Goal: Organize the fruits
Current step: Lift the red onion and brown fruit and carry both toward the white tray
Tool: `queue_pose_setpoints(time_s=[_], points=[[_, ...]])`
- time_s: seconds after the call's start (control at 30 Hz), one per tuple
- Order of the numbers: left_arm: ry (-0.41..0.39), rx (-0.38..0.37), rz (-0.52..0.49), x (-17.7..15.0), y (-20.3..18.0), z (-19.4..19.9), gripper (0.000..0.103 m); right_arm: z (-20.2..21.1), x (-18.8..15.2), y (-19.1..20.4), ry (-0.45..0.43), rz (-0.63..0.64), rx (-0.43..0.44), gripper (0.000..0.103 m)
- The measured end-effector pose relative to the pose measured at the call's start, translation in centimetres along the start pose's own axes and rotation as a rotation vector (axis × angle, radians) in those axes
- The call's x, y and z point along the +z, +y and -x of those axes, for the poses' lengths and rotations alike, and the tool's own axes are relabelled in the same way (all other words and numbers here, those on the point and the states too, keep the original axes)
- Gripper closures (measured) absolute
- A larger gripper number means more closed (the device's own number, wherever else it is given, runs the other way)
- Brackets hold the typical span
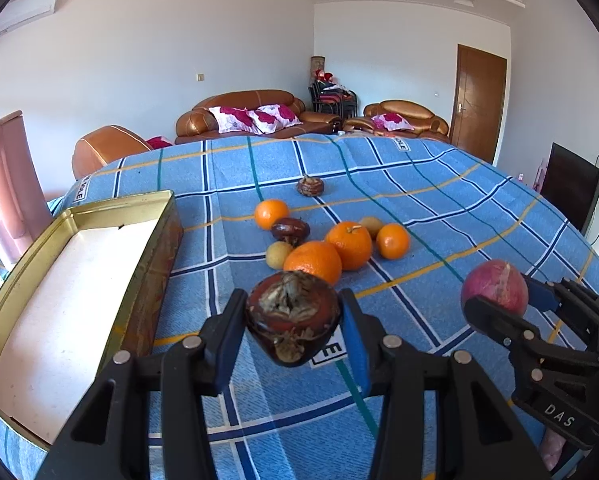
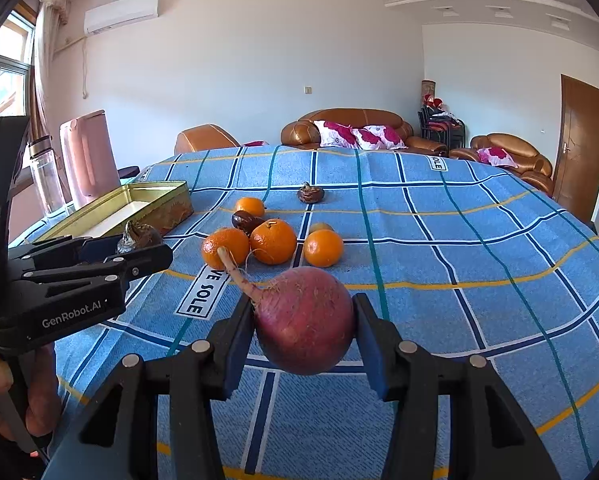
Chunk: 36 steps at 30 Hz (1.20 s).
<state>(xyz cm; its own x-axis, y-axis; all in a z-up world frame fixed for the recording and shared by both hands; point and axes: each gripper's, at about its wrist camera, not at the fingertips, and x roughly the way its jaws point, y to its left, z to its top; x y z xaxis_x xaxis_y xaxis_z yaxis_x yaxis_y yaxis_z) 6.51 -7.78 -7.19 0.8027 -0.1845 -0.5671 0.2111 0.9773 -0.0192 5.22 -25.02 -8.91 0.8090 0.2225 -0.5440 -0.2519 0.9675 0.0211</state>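
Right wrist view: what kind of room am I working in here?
Most likely a home living room. Brown leather sofas with floral cushions stand past the table, an air conditioner hangs on the wall, and the table wears a blue checked cloth strewn with fruit.

Brown leather sofas (image 2: 355,128) with pink-flowered cushions (image 2: 373,136) are sitting behind the surface. A white air conditioner (image 2: 121,12) is hanging high on the wall; a wooden door (image 2: 583,144) is standing closed at right.
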Motion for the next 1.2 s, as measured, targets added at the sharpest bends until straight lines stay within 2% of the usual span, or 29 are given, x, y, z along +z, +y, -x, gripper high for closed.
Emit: queue_pose_setpoints(time_s=[1.2], points=[[-0.152, 0.019, 0.014, -0.4, 0.1, 2.9, 0.055, 2.0, -0.5, 0.6, -0.130, 0.046, -0.001, 0.052]])
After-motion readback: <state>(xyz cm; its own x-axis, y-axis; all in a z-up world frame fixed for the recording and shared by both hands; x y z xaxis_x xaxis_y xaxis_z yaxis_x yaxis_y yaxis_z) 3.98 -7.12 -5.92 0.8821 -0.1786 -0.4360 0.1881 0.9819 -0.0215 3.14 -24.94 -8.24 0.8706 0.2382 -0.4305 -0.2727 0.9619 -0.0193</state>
